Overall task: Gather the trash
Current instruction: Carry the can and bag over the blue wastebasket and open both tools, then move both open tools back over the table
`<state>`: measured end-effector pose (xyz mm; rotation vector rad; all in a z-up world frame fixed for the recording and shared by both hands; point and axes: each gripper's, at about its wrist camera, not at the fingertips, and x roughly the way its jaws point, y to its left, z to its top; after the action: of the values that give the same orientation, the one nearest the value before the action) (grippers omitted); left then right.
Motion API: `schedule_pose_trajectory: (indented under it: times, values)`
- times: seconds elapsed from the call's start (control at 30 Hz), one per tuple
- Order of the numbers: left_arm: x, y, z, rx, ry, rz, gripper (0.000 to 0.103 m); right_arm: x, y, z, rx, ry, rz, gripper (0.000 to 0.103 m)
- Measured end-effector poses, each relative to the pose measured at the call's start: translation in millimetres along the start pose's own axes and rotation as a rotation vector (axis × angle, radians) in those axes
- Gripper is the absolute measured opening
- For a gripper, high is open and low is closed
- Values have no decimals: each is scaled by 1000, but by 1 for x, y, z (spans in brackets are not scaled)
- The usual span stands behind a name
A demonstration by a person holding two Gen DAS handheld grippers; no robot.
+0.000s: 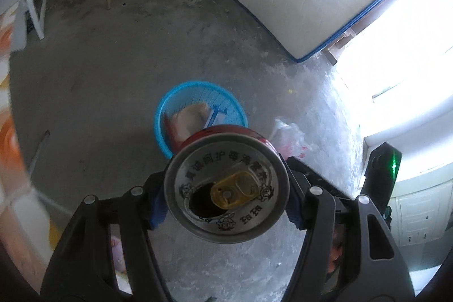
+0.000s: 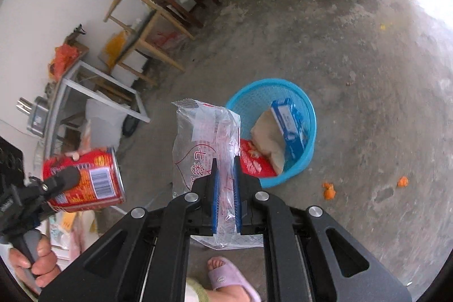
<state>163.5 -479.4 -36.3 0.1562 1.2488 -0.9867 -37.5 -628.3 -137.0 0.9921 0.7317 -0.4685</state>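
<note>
**Both loads held short of the basket: drop-off alignment**

Nearest the left wrist camera is the opened silver top of a red printed aluminium drink can (image 1: pixel 226 188), clamped across its body by the left hand-held gripper (image 1: pixel 226 196). The can's long axis runs forward along the fingers, towards the round blue perforated plastic basket (image 1: pixel 170 106) on the concrete floor (image 1: pixel 99 70). The basket lies directly ahead of and below the can and is partly hidden by it.

The right hand-held gripper (image 2: pixel 226 196) is clenched on a clear crinkled plastic wrapper with red print (image 2: pixel 203 132), which stands upright between the pads. From this side the basket sits ahead and slightly to the right. It already contains a blue-and-white carton (image 2: pixel 290 122) and a red packet (image 2: pixel 254 160).

Judgement: neither load is over the rim yet, and the right side appears marginally closer.
</note>
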Motion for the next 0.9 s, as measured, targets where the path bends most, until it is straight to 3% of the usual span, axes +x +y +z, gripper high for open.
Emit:
schedule_pose_trajectory:
  times: [0.07, 0.1, 0.13, 0.17, 0.27, 0.33, 0.43, 0.73, 0.9]
  values:
    - [12, -5, 18, 10, 0, -6, 63, 24, 2, 16, -15, 14, -29, 18]
    - [19, -6, 26, 19, 0, -12, 76, 39, 2, 23, -36, 26, -47, 26]
    - [25, -7, 30, 21, -3, -13, 81, 59, -2, 30, -50, 36, -69, 51]
    - [29, -3, 33, 13, -15, 6, 83, 72, -7, 32, -56, 43, -92, 64]
    - [28, 14, 28, -43, -20, 31, 83, 101, -29, 30, -47, 65, -216, 64]
    - [18, 24, 19, -53, -27, 0, 83, 103, -42, 22, -1, 69, -206, 64]
    - [1, 34, 11, -48, -62, 27, 83, 96, -53, 10, 15, 74, -200, 64]
    - [-86, 52, -32, -18, -188, -9, 83, 13, -32, -23, -85, -4, -158, 64]
    - [-147, 65, -84, -17, -295, -17, 83, -32, -1, -44, -148, -49, -132, 69]
